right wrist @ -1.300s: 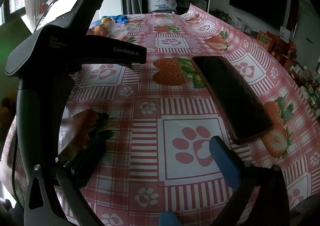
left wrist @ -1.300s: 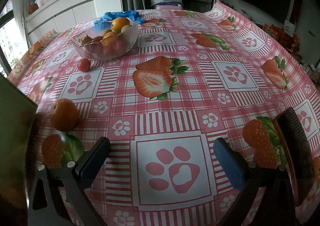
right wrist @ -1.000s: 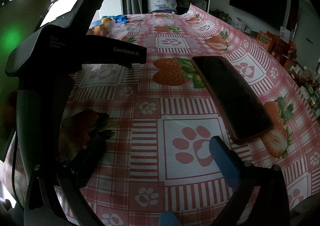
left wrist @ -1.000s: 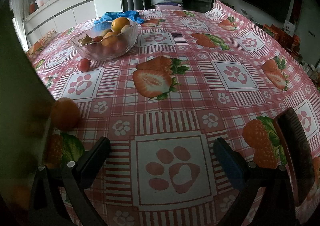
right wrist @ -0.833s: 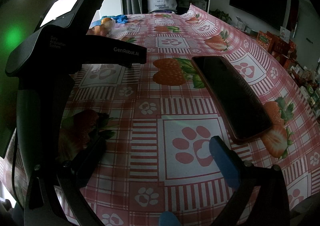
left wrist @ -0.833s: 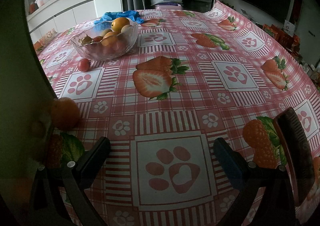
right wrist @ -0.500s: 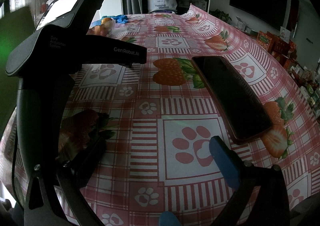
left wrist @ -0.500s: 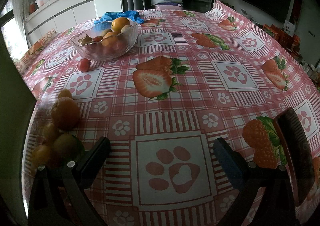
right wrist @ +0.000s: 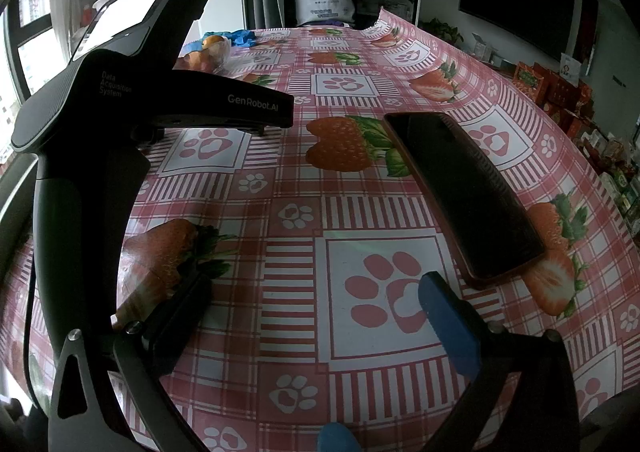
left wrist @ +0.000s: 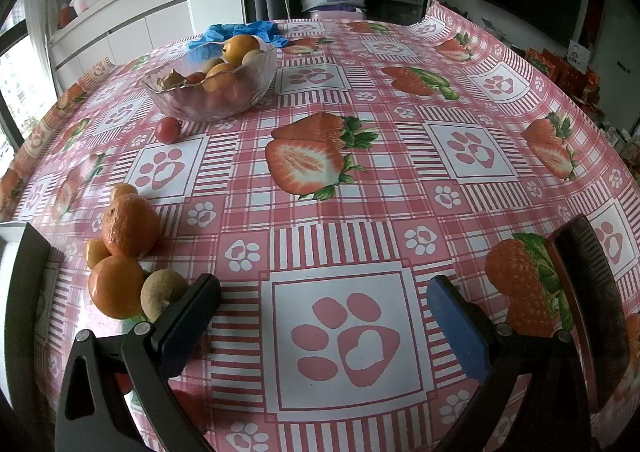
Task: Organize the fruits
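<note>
So the whole scene sits on a big table (left wrist: 400,187) covered in a pink checked cloth with strawberry and paw prints. Next biggest thing is the left gripper (left wrist: 324,316) itself, seen from the right wrist view as a bulky black body (right wrist: 120,99) that blocks most of the left side of that view, so the bowl there is only a sliver behind it. Its jaws are spread wide with nothing between them, just a paw print on the cloth. Same deal with the right gripper (right wrist: 316,316): jaws wide apart, empty, hovering low over the cloth.

A dark phone (right wrist: 460,195) in an orange-ish case lies flat just ahead and right of the right gripper, apart from its fingers. In the left view it's cut off at the right edge.

The glass bowl (left wrist: 168,101) is far back on the left, holding oranges, a tomato and some smaller brownish fruit I can't identify. A blue cloth or glove (left wrist: 240,31) is bunched behind it, half hidden. One loose cherry tomato (left wrist: 167,129) sits just in front of the bowl.

The loose fruit pile (left wrist: 124,256) is near the left edge: two bumpy oranges, a couple of small ones partly hidden behind them, and a round tan fruit (left wrist: 160,298) right beside the left gripper's black finger (left wrist: 188,324), maybe touching, can't tell.
</note>
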Action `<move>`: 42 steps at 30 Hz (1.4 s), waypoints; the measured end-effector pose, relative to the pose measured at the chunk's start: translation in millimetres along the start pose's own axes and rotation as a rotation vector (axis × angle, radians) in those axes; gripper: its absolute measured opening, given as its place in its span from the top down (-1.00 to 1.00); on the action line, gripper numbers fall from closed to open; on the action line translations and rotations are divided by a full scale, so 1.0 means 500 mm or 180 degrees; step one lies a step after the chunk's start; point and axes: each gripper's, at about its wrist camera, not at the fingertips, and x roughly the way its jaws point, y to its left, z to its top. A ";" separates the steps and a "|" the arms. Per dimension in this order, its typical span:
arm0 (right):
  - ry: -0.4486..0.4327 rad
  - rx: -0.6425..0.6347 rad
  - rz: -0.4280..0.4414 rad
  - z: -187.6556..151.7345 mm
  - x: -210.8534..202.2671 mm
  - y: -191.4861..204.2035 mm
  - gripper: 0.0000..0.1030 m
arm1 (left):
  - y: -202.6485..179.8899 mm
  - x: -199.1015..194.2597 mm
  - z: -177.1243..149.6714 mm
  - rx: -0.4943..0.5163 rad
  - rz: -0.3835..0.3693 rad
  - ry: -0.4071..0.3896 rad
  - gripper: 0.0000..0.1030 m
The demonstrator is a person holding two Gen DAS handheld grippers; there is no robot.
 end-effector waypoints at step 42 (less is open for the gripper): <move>0.0000 0.0007 0.0004 0.000 0.000 0.000 -1.00 | 0.106 -0.223 -0.083 0.0359 -0.0034 -0.0631 -1.00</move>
